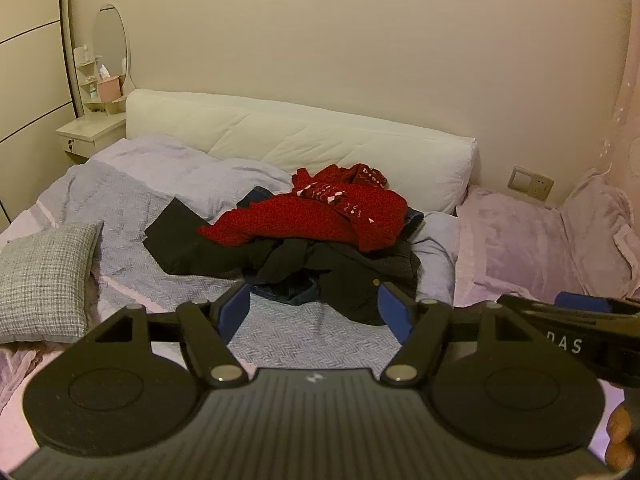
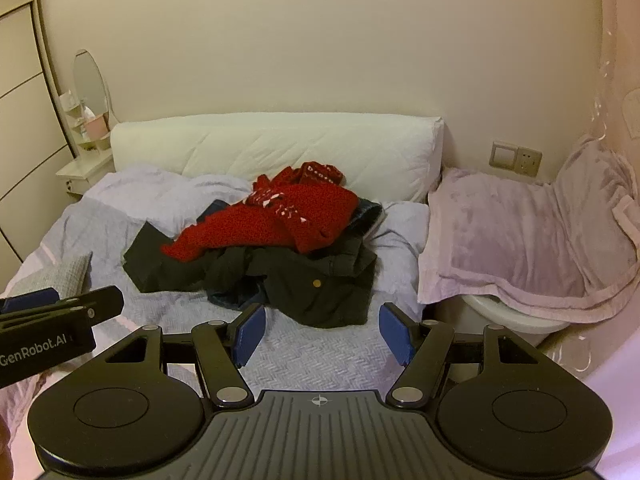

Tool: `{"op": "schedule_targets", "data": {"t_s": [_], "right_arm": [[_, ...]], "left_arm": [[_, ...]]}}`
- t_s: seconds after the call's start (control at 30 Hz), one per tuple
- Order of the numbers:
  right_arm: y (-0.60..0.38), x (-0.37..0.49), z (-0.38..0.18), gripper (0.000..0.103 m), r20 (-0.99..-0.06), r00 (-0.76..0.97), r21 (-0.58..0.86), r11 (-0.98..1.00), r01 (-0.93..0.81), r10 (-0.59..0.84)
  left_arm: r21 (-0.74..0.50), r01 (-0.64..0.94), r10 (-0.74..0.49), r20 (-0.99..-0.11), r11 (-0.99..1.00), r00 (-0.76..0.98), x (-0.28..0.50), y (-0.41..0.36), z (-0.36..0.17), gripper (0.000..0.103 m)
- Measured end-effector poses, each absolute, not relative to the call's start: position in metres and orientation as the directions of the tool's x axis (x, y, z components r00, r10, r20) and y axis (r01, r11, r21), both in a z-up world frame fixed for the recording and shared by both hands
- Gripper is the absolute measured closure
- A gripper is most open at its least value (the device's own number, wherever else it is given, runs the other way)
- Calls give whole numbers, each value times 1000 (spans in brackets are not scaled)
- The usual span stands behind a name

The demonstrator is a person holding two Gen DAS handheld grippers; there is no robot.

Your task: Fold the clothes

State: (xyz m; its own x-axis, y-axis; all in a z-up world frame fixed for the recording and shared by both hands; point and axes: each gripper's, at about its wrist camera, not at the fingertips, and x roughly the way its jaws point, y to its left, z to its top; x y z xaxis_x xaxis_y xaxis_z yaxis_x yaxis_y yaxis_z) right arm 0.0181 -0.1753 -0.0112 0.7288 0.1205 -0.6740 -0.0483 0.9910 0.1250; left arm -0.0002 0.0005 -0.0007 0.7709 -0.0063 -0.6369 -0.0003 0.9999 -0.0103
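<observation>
Clothes pile: red knit sweater (image 1: 320, 216) atop black jacket (image 1: 360, 276) and dark jeans (image 1: 288, 292), mid-bed on the lilac quilt (image 1: 132, 200); long axis runs left-right.

Left gripper (image 1: 314, 314): jaws spread, empty, pile just beyond the fingertips.

Right gripper (image 2: 320, 332): spread, empty, pile ahead.

Left view only: grey checked cushion (image 1: 44, 280) in full.

Right view only: white basin rim (image 2: 508, 316) under the lilac blanket (image 2: 520, 236).

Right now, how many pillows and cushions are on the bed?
2: a grey checked cushion at the bed's left edge, and a long white pillow along the wall behind the clothes pile. More may hide under the covers.
</observation>
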Motion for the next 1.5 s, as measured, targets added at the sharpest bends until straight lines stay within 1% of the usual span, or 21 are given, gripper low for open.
{"op": "schedule_targets", "data": {"t_s": [0.23,0.37,0.7,1.07,1.5], "right_arm": [[-170,15,-14,36,-663,739,125,991,-47,119],[-162,9,-24,36,-640,761,100,994,-50,102],[-148,-1,-26,36,-620,780,73,996,-50,85],[-138,-7,-15,36,-594,802,45,998,-48,66],[-140,-4,-3,36,-590,805,47,998,-46,65]], "left_arm": [[-21,4,-17,-639,1000,769,-2,5,-6,35],[-28,2,-19,-634,1000,773,-5,9,-12,35],[-49,-12,-22,-626,999,780,-13,25,-20,35],[-50,-26,-8,-591,998,806,-17,37,-13,35],[-60,-24,-15,-583,998,813,-20,40,-8,35]]}}
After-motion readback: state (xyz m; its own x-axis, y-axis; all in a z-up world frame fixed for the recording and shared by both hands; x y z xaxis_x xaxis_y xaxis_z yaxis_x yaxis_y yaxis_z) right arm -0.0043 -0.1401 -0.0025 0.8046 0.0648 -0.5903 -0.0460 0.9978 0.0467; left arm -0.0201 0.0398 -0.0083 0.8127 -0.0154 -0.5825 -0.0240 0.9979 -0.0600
